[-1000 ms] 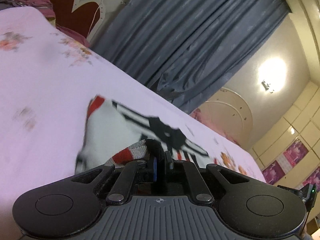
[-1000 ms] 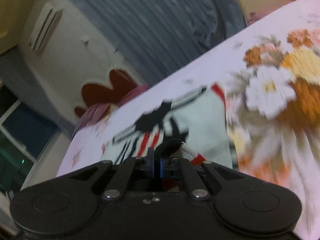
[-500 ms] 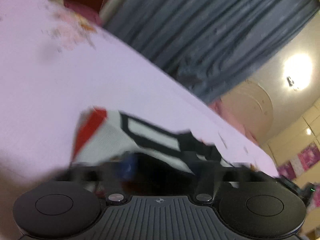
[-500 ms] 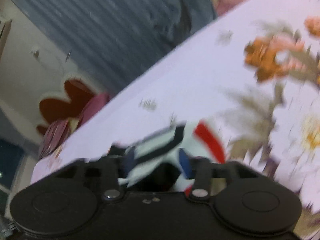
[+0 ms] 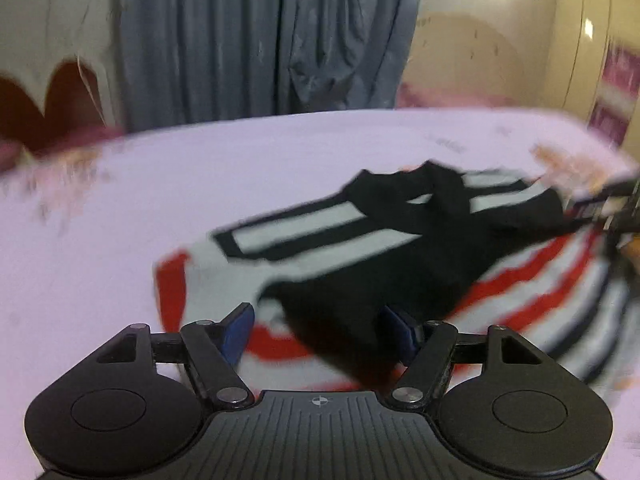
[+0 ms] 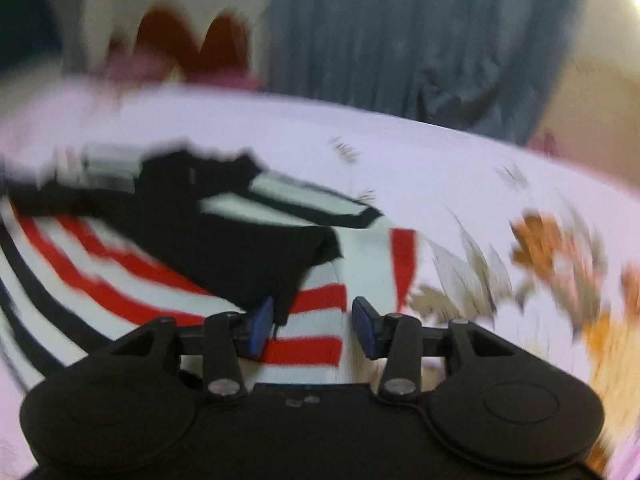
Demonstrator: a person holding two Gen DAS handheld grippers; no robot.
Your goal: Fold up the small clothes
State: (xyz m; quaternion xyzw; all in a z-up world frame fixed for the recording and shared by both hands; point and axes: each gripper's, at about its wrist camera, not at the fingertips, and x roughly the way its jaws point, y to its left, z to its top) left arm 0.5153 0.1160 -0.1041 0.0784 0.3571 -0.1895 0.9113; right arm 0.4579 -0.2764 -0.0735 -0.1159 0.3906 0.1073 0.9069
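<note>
A small knitted garment (image 5: pixel 360 248), white with red and black stripes and a black panel, lies folded on the pink bedsheet (image 5: pixel 180 184). My left gripper (image 5: pixel 320 330) hovers over its near left edge. Its blue pads (image 5: pixel 240 326) stand apart and are closing, with cloth beneath them but not pinched. In the right wrist view the same garment (image 6: pixel 168 248) spreads to the left. My right gripper (image 6: pixel 314 328) sits over its striped right corner, jaws apart and closing, with nothing pressed between them. The right gripper's tip (image 5: pixel 616 208) also shows at the left view's far right.
A grey curtain (image 5: pixel 260 40) hangs behind the bed, with a dark red headboard (image 6: pixel 188 44) beside it. Orange and brown flower prints (image 6: pixel 560 248) cover the sheet right of the garment. The bed's far edge (image 5: pixel 280 120) runs below the curtain.
Both grippers were shut on the garment's striped edge with the views tilted. They have since let go, rolled level and dropped lower, and the garment now lies flat on the bed.
</note>
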